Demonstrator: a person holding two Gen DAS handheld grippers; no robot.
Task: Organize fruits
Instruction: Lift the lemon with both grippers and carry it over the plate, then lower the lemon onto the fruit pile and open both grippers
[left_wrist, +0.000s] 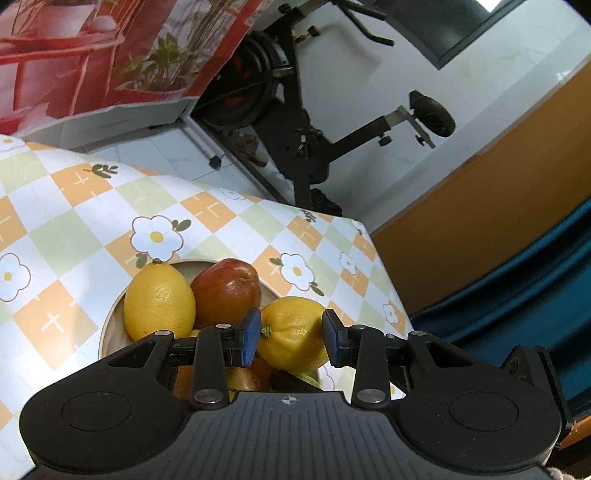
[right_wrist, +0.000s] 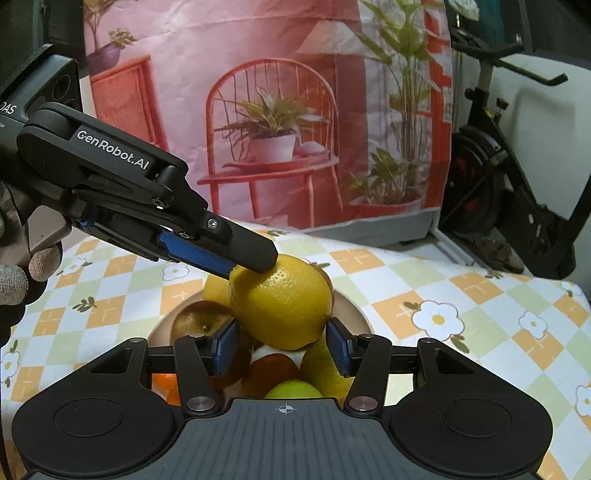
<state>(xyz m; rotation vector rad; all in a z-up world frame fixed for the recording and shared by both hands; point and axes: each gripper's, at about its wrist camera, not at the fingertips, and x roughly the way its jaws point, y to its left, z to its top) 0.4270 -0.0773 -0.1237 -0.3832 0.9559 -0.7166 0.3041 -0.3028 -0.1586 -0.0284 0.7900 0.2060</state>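
In the left wrist view my left gripper (left_wrist: 291, 338) is shut on a yellow lemon (left_wrist: 291, 332), one blue pad on each side, just above a beige bowl (left_wrist: 110, 317). In the bowl lie a second lemon (left_wrist: 159, 299) and a red apple (left_wrist: 227, 291). The right wrist view shows the left gripper (right_wrist: 251, 266) reaching in from the left, clamped on that lemon (right_wrist: 280, 306). My right gripper (right_wrist: 282, 343) is open just below the lemon and over the bowl (right_wrist: 354, 306). A brownish apple (right_wrist: 195, 321), a green apple (right_wrist: 291, 389) and an orange (right_wrist: 164, 384) show beneath it.
The bowl stands on a chequered tablecloth with white flowers (right_wrist: 480, 295). Its edge (left_wrist: 373, 240) drops off close behind the bowl. A backdrop printed with a red chair and plants (right_wrist: 273, 129) hangs at the back. An exercise bike (left_wrist: 295, 122) stands past the table. A gloved hand (right_wrist: 22, 273) holds the left gripper.
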